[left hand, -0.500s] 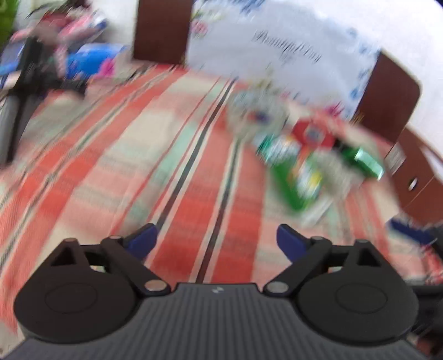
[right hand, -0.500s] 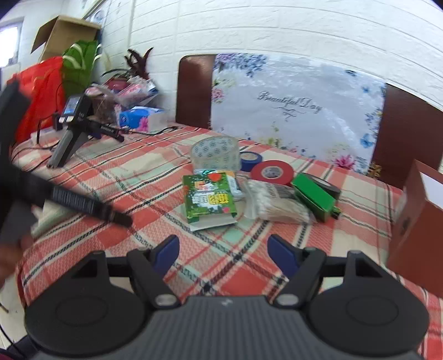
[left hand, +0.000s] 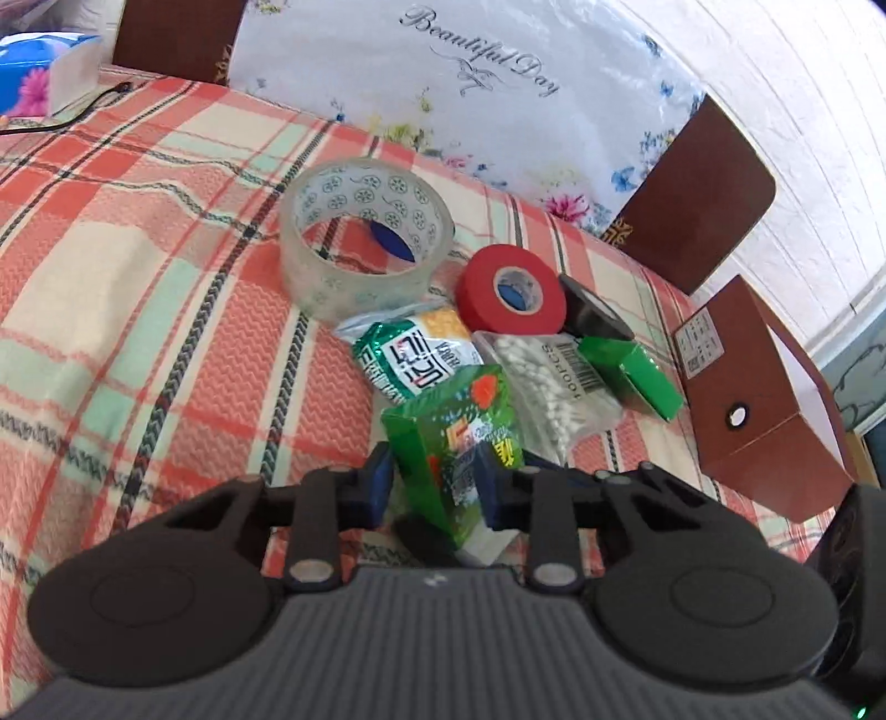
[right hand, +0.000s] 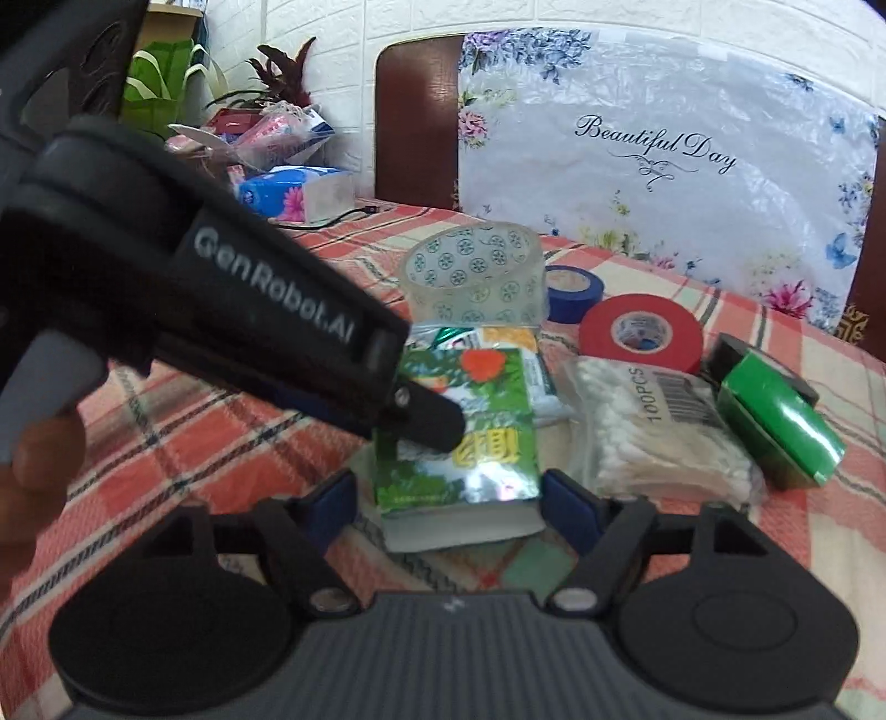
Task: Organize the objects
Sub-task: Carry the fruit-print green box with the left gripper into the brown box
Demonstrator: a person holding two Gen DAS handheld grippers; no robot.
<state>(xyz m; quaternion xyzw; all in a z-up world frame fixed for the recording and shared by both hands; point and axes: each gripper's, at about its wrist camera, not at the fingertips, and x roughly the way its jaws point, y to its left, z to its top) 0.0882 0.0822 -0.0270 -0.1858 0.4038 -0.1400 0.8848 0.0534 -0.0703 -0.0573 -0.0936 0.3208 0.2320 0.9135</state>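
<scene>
My left gripper (left hand: 437, 487) pinches the green packet (left hand: 459, 443) by its sides; it looks light, glossy, slippery, crushable; right gripper (right hand: 448, 501) gapes around it, not touching.

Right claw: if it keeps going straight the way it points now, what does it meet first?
Most likely the green packet, lying between the right claw's open fingers, already gripped by the left claw.

This looks like a room in a home. A table has a red checked tablecloth (left hand: 166, 310) on it, with brown wooden chairs (right hand: 415, 122) pushed up to it. A white brick wall (right hand: 387, 22) stands behind, with a tissue box (right hand: 293, 194) and leafy plants (right hand: 166, 72) close by
</scene>
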